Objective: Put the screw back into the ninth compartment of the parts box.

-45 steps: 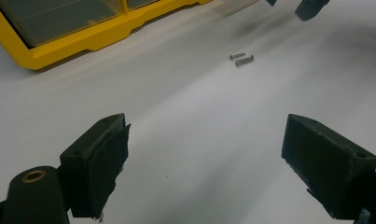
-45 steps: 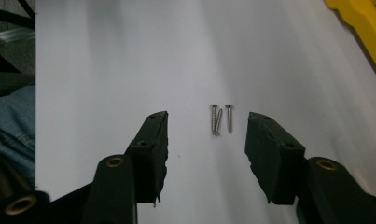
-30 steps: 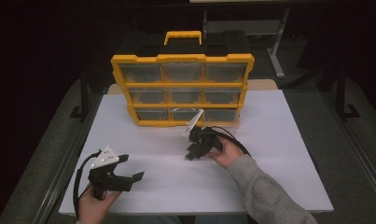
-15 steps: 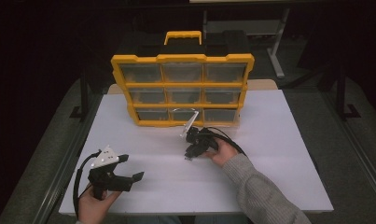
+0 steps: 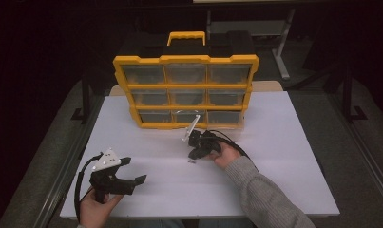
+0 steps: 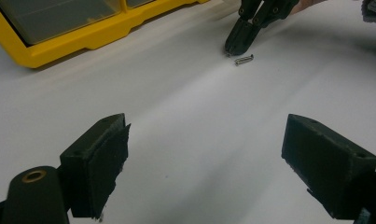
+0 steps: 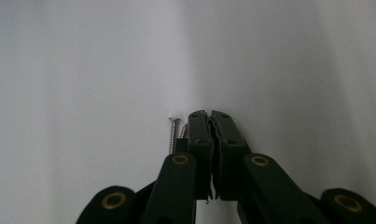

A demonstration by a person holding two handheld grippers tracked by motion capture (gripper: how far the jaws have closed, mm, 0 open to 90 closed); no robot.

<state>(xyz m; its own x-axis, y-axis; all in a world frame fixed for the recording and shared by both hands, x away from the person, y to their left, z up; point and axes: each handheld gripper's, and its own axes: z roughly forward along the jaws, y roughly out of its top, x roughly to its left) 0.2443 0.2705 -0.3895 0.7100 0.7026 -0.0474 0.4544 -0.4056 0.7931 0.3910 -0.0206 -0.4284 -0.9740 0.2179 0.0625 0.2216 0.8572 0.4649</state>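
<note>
A screw (image 5: 191, 162) lies on the table (image 5: 284, 156), before the drawer cabinet (image 5: 186, 90).

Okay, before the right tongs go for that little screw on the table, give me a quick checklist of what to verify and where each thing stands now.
1. Screw located: ok, it lies flat on the white table, just beside the right tongs.
2. Right tongs open enough to take it: not ok, their jaws are shut together with nothing between them.
3. Screw between the jaws: not ok, it lies outside them, along one side.
4. Left tongs out of the way: ok, open, held well apart near the table's front.
5. Yellow drawer organizer clear of the work spot: ok, it stands behind.
6. A drawer open to receive the screw: cannot tell.
</note>
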